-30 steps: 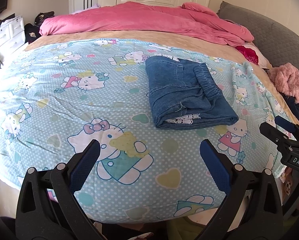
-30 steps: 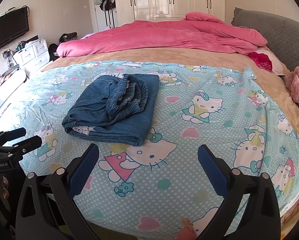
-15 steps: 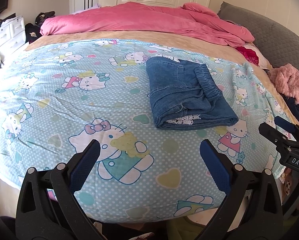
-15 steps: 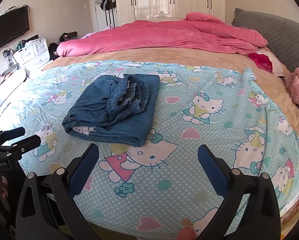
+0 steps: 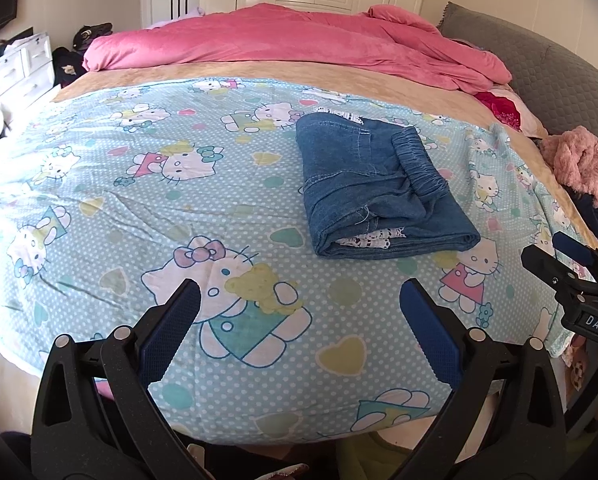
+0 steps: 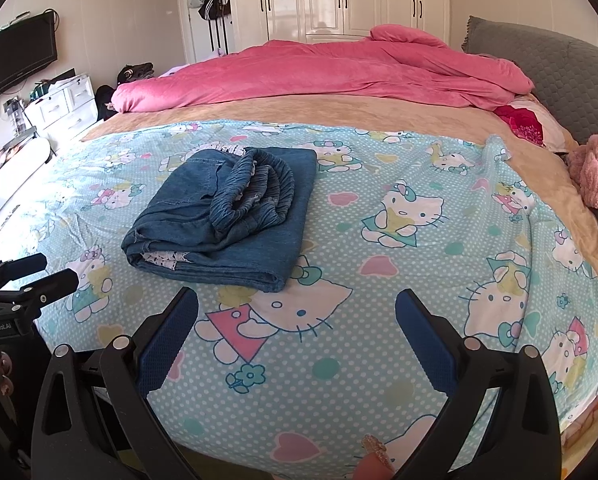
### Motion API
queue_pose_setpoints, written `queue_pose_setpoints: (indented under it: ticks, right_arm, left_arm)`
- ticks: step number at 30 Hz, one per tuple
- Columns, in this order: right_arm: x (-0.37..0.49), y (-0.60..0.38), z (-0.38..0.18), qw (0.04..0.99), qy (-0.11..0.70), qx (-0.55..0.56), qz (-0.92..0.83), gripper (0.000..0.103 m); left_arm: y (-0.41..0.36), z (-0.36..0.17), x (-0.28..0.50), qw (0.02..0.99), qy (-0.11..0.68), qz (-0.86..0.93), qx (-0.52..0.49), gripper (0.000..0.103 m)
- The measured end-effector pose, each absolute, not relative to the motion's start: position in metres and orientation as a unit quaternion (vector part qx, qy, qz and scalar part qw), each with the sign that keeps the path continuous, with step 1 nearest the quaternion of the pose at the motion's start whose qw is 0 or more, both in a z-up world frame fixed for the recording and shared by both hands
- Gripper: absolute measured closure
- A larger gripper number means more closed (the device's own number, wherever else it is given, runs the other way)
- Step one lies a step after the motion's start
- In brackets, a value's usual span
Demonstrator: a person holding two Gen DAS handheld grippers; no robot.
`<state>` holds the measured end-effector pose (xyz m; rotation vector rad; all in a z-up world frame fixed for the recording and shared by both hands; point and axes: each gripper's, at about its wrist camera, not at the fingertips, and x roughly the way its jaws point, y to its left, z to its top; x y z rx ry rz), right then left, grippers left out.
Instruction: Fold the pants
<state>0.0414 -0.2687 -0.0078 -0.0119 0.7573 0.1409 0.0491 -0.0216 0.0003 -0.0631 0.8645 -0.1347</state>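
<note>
Denim pants (image 5: 379,188) lay folded into a compact rectangle on a light blue cartoon-cat sheet (image 5: 139,200), toward the right of the bed in the left wrist view and toward the left in the right wrist view, with the gathered elastic waistband (image 6: 255,192) bunched on top and a strip of white patterned lining (image 5: 369,239) showing at the near edge. We held our left gripper (image 5: 299,312) above the near part of the sheet with its blue-padded jaws spread wide and nothing between them; our right gripper (image 6: 297,320) hung the same way, jaws apart and empty, just short of the bundle's near corner. Neither tool touched the pants. We judged the folding to be essentially finished, so the main risk was disturbing it: the waistband sat loose and humped, not flat, and a nudge from either jaw could have rolled it off and let the top layer spring open. The protruding lining could also have snagged on a pad if we had reached in low. A pink duvet (image 6: 319,68) lay bunched at the far end, well apart from the pants, and posed no hazard.
</note>
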Motion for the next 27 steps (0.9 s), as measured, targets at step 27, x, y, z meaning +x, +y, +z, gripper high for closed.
queue_pose_setpoints:
  ticks: [27]
  right_arm:
    - [0.127, -0.442, -0.048, 0.906, 0.399, 0.04, -0.135, 0.005]
  left_arm:
    - [0.159, -0.044, 0.17, 0.866, 0.466, 0.17, -0.065, 0.009]
